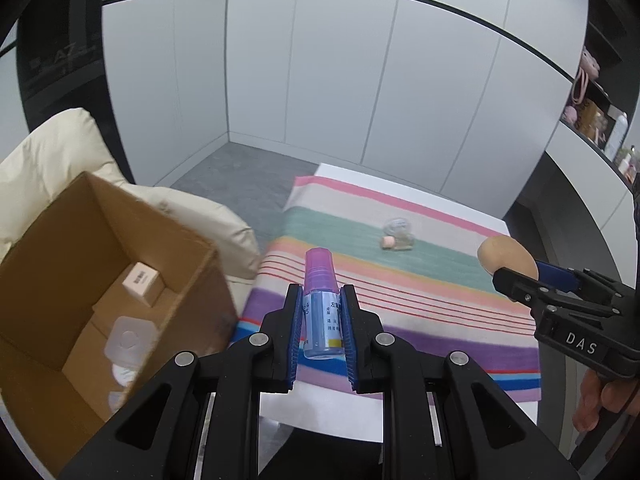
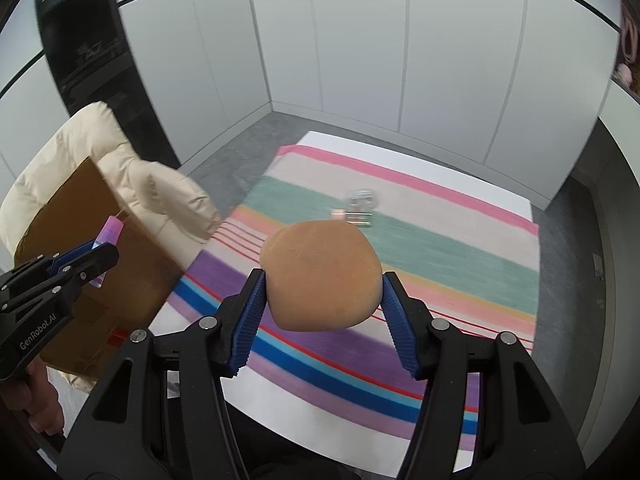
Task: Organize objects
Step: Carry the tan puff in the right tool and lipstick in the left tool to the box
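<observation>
Left gripper point(image 1: 320, 320) fingers clamp small blue-labelled spray bottle with pink cap point(image 1: 319, 300), carried above striped cloth beside open cardboard box point(image 1: 52, 240), likely its destination. Right gripper point(image 2: 322, 300) fingers, spread wide, pinch tan rounded sponge-like lump point(image 2: 320, 272).

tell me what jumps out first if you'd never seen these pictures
The tan rounded sponge-like lump fills the middle of the right wrist view, pinched between the right gripper and its blue fingers above the striped cloth. In the left wrist view the left gripper clamps a small bottle with a purple cap, with an open cardboard box of small packages on the left.
</observation>
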### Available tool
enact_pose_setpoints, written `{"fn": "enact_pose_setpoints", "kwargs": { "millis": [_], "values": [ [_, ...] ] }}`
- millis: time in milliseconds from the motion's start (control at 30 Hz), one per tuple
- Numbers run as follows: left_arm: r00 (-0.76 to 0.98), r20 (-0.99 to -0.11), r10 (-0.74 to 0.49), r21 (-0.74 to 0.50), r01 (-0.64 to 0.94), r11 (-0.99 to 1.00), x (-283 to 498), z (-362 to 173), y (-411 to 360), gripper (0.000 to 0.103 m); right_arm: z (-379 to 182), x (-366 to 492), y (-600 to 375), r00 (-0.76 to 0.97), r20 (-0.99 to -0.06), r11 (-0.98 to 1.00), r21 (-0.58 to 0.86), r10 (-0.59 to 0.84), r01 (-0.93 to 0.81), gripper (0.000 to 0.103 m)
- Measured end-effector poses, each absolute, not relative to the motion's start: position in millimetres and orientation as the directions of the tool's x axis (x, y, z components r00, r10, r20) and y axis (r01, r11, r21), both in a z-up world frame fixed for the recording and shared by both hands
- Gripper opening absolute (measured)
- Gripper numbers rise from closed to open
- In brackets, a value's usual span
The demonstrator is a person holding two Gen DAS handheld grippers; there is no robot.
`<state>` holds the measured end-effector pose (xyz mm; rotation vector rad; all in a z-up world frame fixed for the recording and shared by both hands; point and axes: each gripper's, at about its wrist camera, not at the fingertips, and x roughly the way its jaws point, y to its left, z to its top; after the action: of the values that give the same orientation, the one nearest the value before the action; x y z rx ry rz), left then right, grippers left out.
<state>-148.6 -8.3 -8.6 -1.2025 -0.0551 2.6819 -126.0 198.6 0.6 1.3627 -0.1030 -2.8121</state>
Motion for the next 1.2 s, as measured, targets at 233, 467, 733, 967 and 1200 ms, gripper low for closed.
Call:
{"fn": "enact_pose_setpoints", "kwargs": {
  "millis": [233, 467, 733, 967, 1200],
  "values": [
    [-0.66, -0.734, 0.158, -0.121, -0.101, -0.987, -144, -7, -43, 0.019, 7, -128, 154, -0.644, -0.762, -0.996, 0.023, -0.07, 0.081, 0.06],
    [-0.672, -0.73, 0.121, -0.115, -0.054, -0.992, -140, -4, -69, 0.019, 9, -132, 119, -0.648, -0.753, -0.988, 0.014, -0.113, 0.157, 0.06],
    [-0.675, -0.732, 0.09, -0.116, -0.007, -0.993, -136, -4, -95, 0.019, 9, -135, 95, -0.642, -0.753, -0.979, 0.019, -0.146, 0.201, 0.06],
    [-0.675, -0.735, 0.064, -0.111, 0.027, -0.994, -132, -3, -112, 0.019, 9, -138, 75, -0.632, -0.756, -0.972, 0.021, -0.169, 0.234, 0.06],
    [-0.675, -0.737, 0.036, -0.1, 0.056, -0.993, -125, -4, -129, 0.019, 10, -136, 56, -0.625, -0.757, -0.962, 0.02, -0.192, 0.271, 0.06]
  ]
}}
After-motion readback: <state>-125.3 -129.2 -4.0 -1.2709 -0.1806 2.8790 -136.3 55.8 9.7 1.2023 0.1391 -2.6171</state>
